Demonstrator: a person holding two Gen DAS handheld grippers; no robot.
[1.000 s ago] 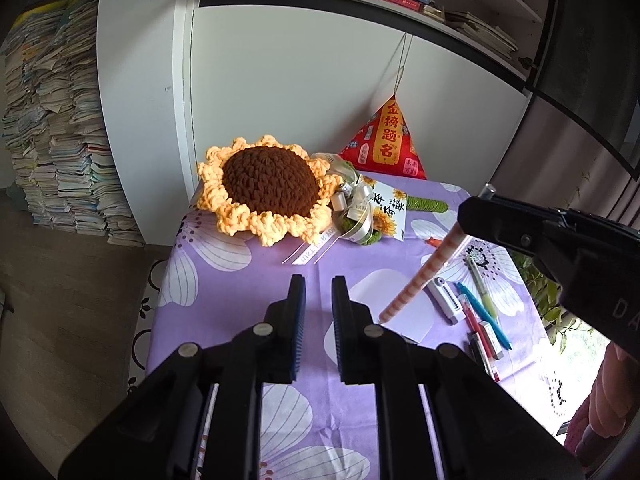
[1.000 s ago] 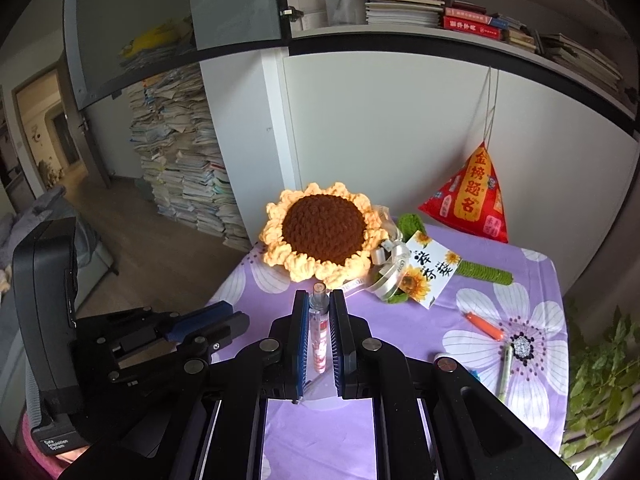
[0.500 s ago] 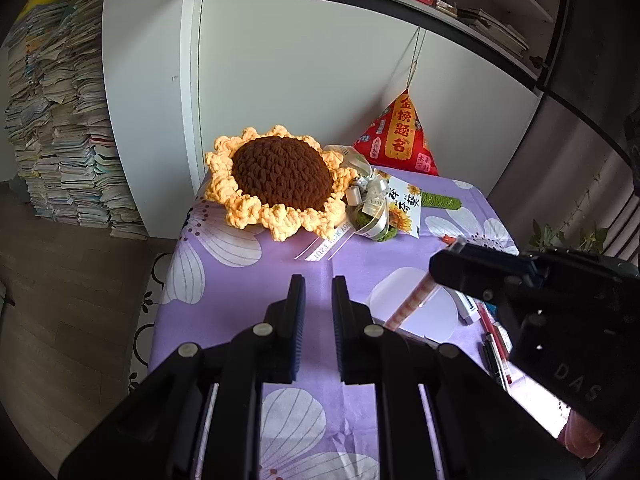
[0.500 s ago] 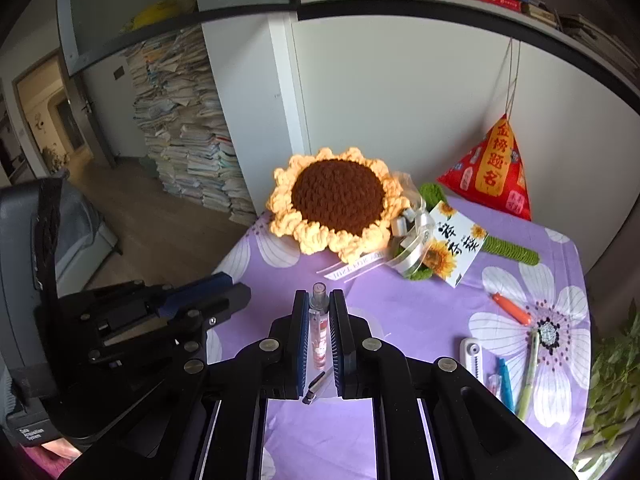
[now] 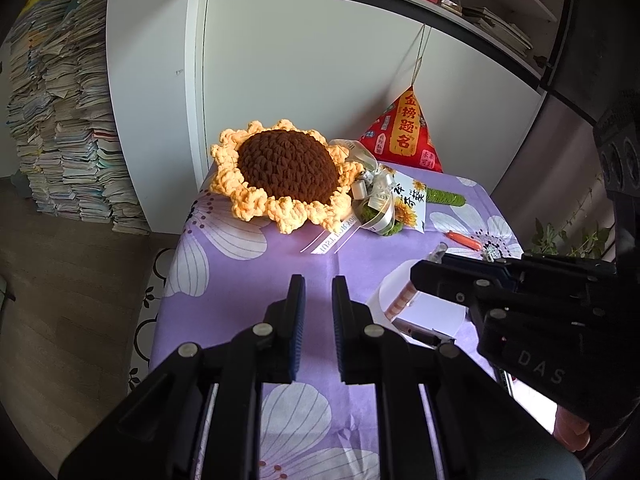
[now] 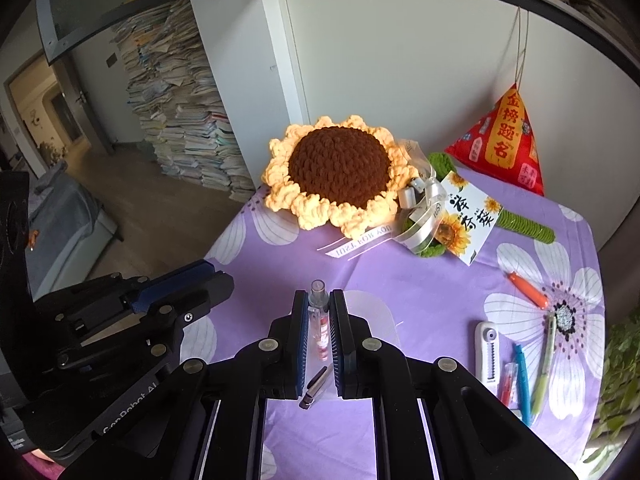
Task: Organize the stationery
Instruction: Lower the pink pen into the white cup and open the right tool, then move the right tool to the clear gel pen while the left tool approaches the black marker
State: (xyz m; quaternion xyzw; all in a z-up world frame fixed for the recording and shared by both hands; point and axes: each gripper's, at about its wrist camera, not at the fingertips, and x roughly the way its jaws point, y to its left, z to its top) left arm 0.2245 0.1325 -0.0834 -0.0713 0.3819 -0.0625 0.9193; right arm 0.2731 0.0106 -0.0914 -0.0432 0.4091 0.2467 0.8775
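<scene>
The right hand-held gripper [image 6: 319, 340] clamps a clear striped pen [image 6: 319, 320] above the purple bench [image 6: 400, 272] (a crochet sunflower [image 6: 336, 168] sits far). The left hand-held gripper [image 5: 318, 320] hovers narrowly parted, holding nothing.

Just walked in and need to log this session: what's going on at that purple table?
A person is tidying stationery with two handheld grippers. The right gripper is shut on a clear pink-patterned pen, held above the purple flowered tablecloth. The left gripper is open and holds nothing. An orange marker, a white correction tape and several more pens lie loose at the right, in front of a crocheted yellow sunflower.
</scene>
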